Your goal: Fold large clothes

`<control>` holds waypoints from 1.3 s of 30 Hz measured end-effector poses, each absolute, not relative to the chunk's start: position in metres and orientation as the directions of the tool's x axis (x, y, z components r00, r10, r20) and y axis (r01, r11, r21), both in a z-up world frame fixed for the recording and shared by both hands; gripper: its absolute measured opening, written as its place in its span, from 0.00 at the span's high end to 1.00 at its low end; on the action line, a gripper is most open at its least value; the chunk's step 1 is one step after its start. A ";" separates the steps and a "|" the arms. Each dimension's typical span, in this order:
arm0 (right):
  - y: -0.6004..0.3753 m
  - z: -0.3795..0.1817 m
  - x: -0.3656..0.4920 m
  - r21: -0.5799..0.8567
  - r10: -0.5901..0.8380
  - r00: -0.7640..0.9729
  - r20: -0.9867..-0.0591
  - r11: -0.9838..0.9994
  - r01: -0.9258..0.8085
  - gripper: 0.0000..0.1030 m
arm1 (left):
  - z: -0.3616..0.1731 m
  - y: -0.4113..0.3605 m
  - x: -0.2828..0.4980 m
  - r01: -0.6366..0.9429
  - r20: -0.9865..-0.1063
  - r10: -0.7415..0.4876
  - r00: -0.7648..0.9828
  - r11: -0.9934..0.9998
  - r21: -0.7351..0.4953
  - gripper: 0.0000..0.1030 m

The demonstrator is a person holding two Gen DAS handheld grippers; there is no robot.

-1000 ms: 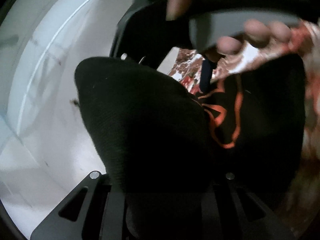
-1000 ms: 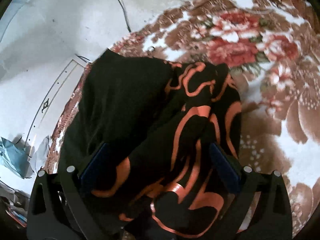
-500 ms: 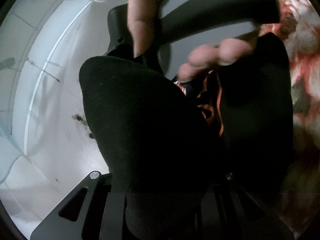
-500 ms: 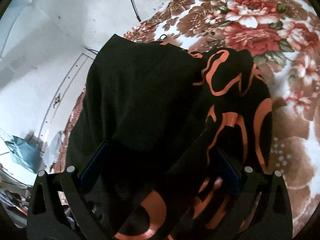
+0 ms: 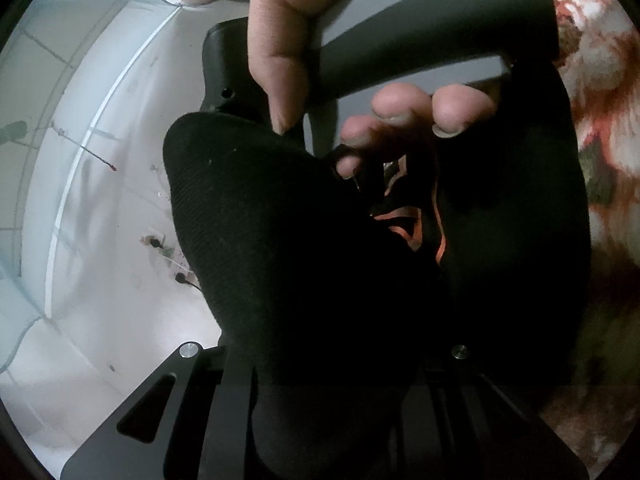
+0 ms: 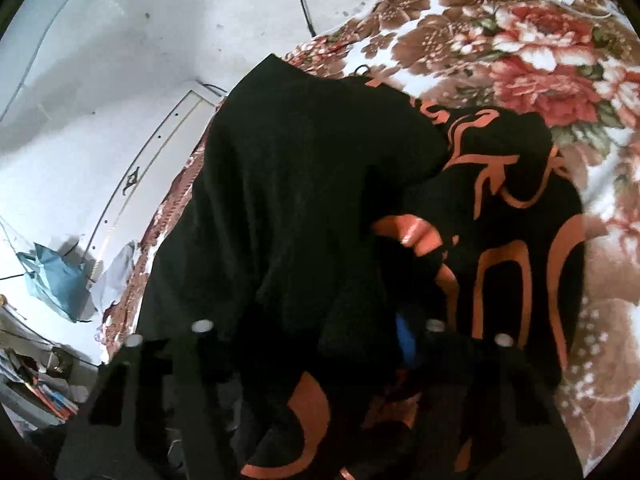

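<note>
A black garment (image 5: 280,240) with orange print fills the left wrist view, and my left gripper (image 5: 324,300) is shut on a thick bunch of it; the cloth hides its fingers. Just ahead, a person's hand (image 5: 280,40) grips the grey handle (image 5: 420,32) of the other gripper. In the right wrist view the same garment (image 6: 304,184) is heaped over the floral blanket (image 6: 540,60). My right gripper (image 6: 320,328) is closing its jaws, with a fold of the cloth pinched between them. One blue pad (image 6: 406,340) shows beside the fold.
The floral blanket (image 5: 600,80) lies to the right. White floor (image 6: 120,60) with a dark cable (image 6: 300,4) lies to the left. A blue bag (image 6: 56,280) and loose clutter (image 6: 40,392) sit at the floor's lower left.
The right jaws have drawn in from wide open onto the cloth. The right gripper and the hand on it have come closer to the left camera. The left grip is unchanged.
</note>
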State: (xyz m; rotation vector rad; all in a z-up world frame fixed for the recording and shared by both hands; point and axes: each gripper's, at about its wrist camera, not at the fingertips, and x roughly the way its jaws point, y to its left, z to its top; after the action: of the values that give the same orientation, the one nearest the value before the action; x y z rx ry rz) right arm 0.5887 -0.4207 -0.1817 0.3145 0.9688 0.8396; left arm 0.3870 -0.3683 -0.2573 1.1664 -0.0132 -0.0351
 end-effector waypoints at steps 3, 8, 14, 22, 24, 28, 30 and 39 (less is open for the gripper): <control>-0.425 -0.183 0.591 0.618 0.776 0.298 -0.556 0.626 -0.476 0.69 | -0.261 -0.362 0.386 0.015 -0.001 -0.035 0.999 0.389 0.921 0.85; -0.436 -0.175 0.592 0.690 0.814 0.346 -0.466 0.579 -0.434 0.81 | -0.257 -0.358 0.384 -0.004 0.022 -0.040 0.999 0.414 0.910 0.73; -0.447 -0.160 0.584 0.697 0.799 0.410 -0.441 0.592 -0.404 0.84 | -0.243 -0.352 0.362 0.044 0.008 -0.115 0.993 0.437 0.899 0.21; -0.465 -0.099 0.564 0.559 0.684 0.454 -0.571 0.729 -0.394 0.86 | -0.179 -0.309 0.326 0.245 -0.124 -0.230 0.965 0.631 0.736 0.13; -0.466 -0.077 0.557 0.505 0.643 0.470 -0.605 0.766 -0.399 0.86 | -0.154 -0.290 0.322 0.295 -0.154 -0.260 0.953 0.691 0.660 0.13; -0.475 -0.045 0.539 0.424 0.612 0.511 -0.604 0.789 -0.445 0.87 | -0.120 -0.256 0.333 0.331 -0.194 -0.268 0.944 0.787 0.521 0.13; -0.481 -0.066 0.549 0.391 0.569 0.502 -0.651 0.818 -0.421 0.87 | -0.110 -0.239 0.354 0.348 -0.258 -0.255 0.932 0.831 0.435 0.12; -0.505 -0.198 0.572 0.499 0.580 0.414 -0.702 0.815 -0.295 0.68 | -0.133 -0.185 0.454 0.364 -0.515 -0.262 0.816 0.925 0.106 0.13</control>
State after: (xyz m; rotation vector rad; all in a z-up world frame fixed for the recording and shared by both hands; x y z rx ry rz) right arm 0.5716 -0.5054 -0.1984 0.3203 1.0030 0.5612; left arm 0.4544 -0.1848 -0.1329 0.2041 0.5174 -0.3360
